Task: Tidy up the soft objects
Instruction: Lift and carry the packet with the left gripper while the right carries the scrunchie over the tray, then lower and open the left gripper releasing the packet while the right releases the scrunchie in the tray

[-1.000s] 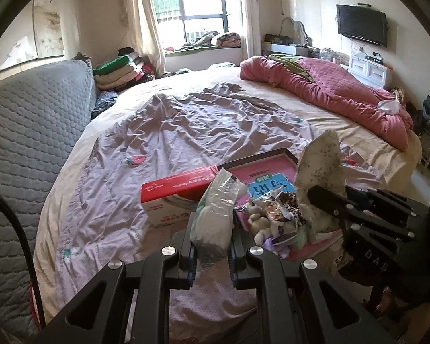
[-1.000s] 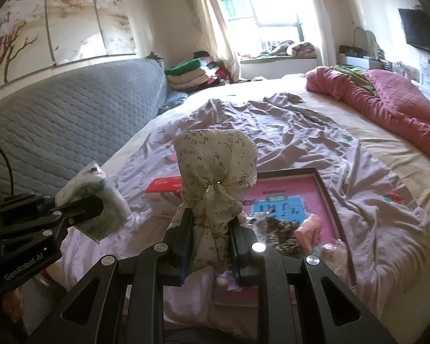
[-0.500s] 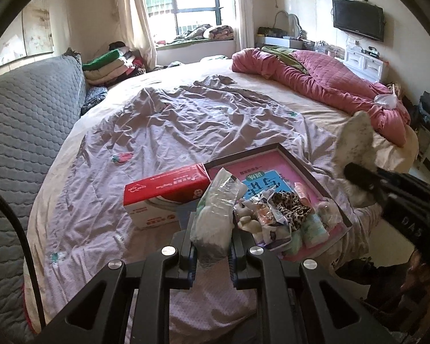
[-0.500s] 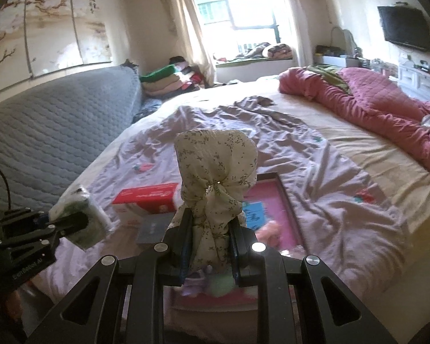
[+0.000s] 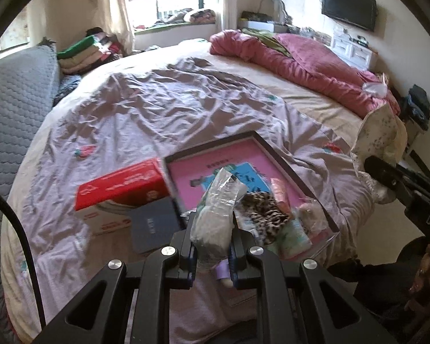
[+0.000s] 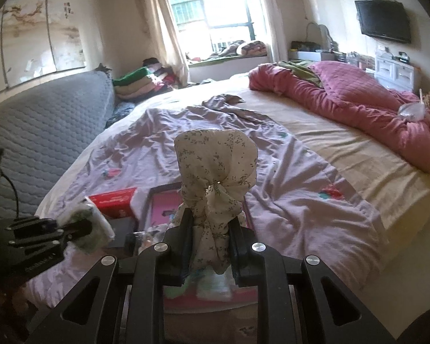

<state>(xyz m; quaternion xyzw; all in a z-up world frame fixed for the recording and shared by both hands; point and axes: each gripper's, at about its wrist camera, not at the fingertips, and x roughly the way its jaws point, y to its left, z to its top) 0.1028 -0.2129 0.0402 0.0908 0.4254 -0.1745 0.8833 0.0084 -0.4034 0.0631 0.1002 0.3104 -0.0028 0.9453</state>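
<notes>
My left gripper [image 5: 212, 250] is shut on a clear plastic packet [image 5: 216, 215] with white and green contents, held above the near edge of a pink tray [image 5: 215, 163] with a dark frame. In the tray lie a leopard-print cloth [image 5: 262, 219], a pink roll [image 5: 279, 193] and other small soft items. My right gripper [image 6: 210, 246] is shut on a cream floral cloth bundle [image 6: 216, 169], held upright over the tray [image 6: 164, 202]. The left gripper with its packet [image 6: 93, 228] shows at the lower left of the right wrist view. The floral bundle [image 5: 379, 134] shows at the right of the left wrist view.
A red and white tissue box [image 5: 120, 189] and a dark blue booklet [image 5: 154, 225] lie left of the tray on a crumpled lilac sheet [image 5: 169, 106]. A red quilt [image 5: 306, 68] is heaped at the far right. A grey padded headboard [image 5: 11, 114] stands left; folded clothes [image 5: 91, 51] beyond.
Both grippers have pulled back towards the near edge of the bed, still holding their loads. The right gripper has drifted right, away from the tray, in the left wrist view.
</notes>
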